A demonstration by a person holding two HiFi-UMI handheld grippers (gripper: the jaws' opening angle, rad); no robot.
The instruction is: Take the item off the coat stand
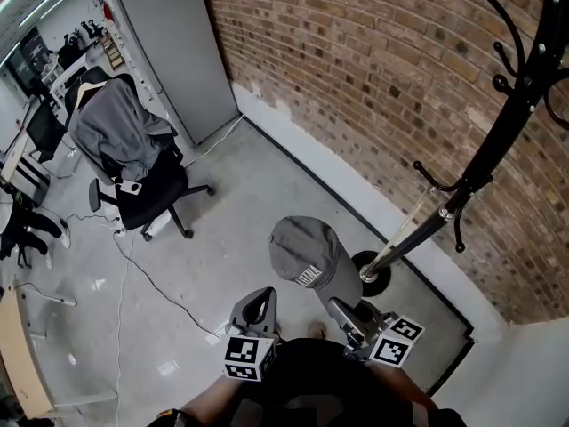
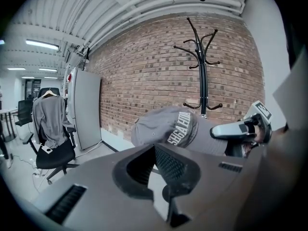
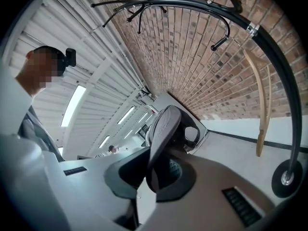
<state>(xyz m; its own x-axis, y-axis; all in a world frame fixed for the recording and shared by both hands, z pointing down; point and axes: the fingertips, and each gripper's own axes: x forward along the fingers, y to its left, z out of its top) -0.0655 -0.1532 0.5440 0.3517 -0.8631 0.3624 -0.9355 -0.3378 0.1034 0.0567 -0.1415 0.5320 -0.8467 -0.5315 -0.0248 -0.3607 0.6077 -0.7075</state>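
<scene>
The right gripper [image 3: 154,173] is clamped on the brim of the grey cap [image 1: 307,249], which hangs free of every hook just beside the base of the coat stand [image 1: 481,160]. The left gripper [image 1: 258,310], on the cap's far side from the stand, has its jaws slightly apart with nothing between them. The stand is backed by the brick wall [image 1: 373,78], while open floor [image 1: 240,194] runs away from it, crossed by a loose cable [image 1: 151,278], to an office chair [image 1: 151,194] draped with a grey garment [image 1: 116,127] and a grey cabinet [image 1: 178,52] further along the wall.
</scene>
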